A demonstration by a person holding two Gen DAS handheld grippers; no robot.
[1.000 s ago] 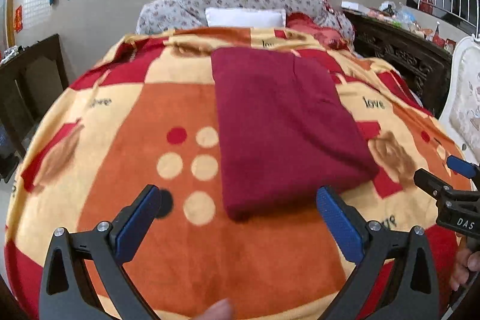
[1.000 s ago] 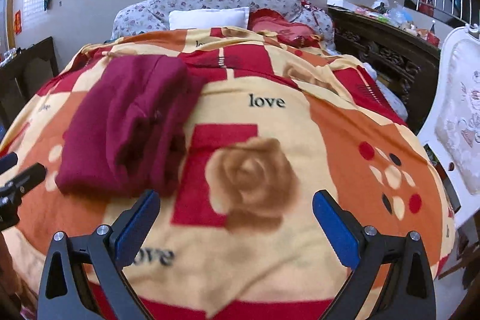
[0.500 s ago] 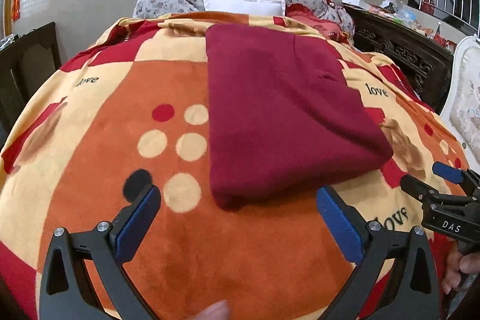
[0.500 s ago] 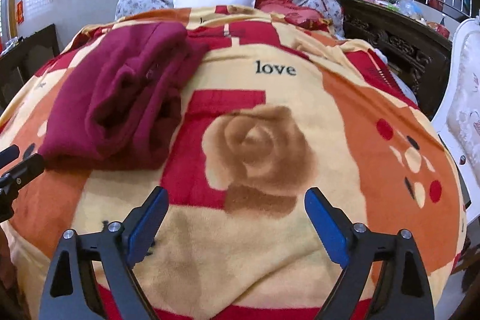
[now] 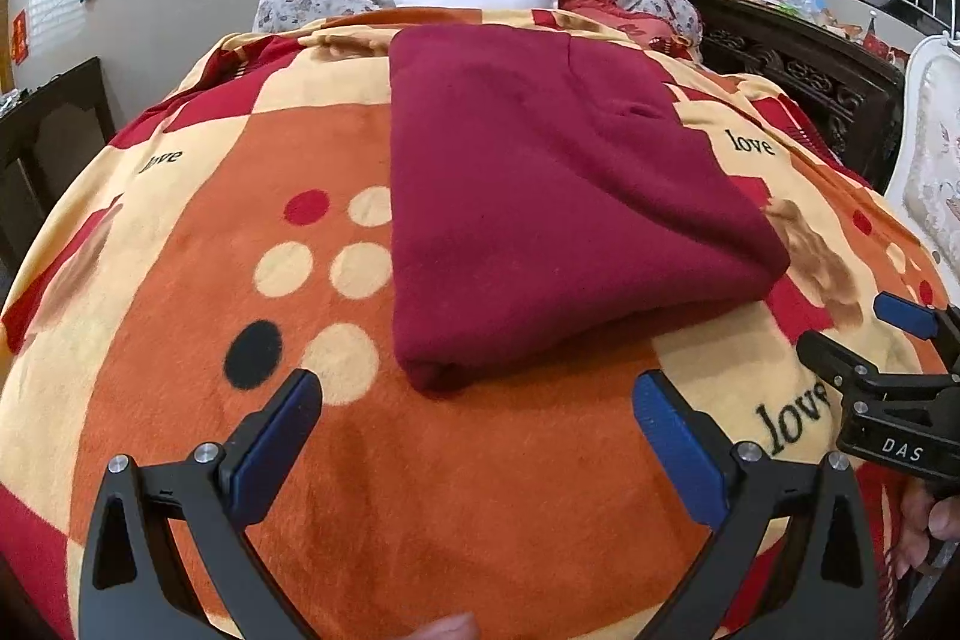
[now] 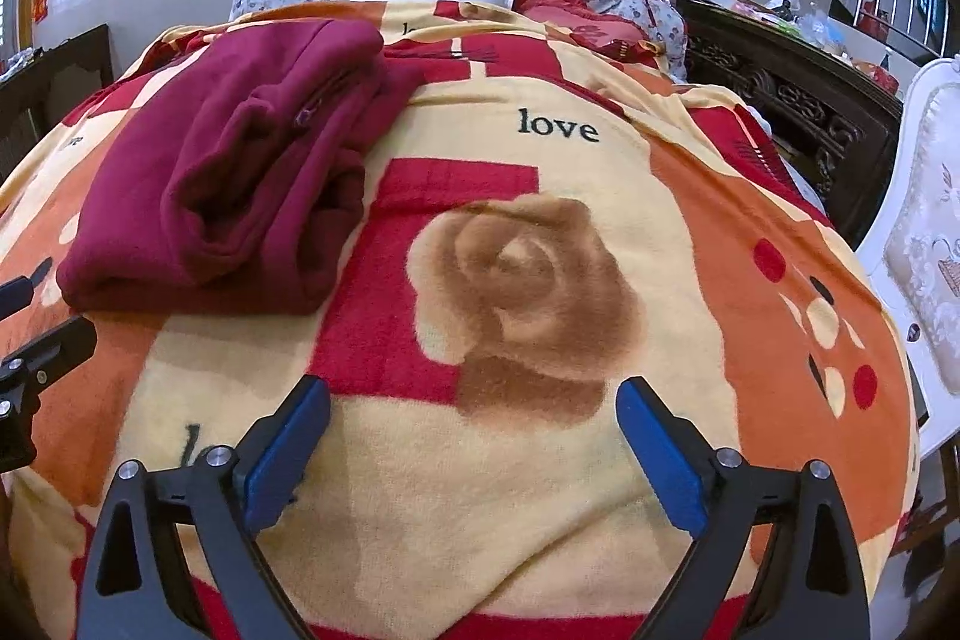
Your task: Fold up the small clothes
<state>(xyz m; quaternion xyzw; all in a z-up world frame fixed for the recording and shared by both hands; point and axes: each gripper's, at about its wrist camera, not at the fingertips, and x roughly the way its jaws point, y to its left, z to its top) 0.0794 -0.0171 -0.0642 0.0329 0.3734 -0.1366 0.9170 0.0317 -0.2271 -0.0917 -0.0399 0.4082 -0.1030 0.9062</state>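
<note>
The left gripper (image 5: 477,424) hovers wide open and empty just before the folded maroon garment (image 5: 552,202) lying on the patterned blanket (image 5: 480,508), while the right gripper (image 6: 474,430) gapes, empty, beside it.

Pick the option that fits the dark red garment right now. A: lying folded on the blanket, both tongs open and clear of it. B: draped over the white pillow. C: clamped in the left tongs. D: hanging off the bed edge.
A: the garment lies folded on the blanket, with the left tongs and right tongs open and empty.
</note>
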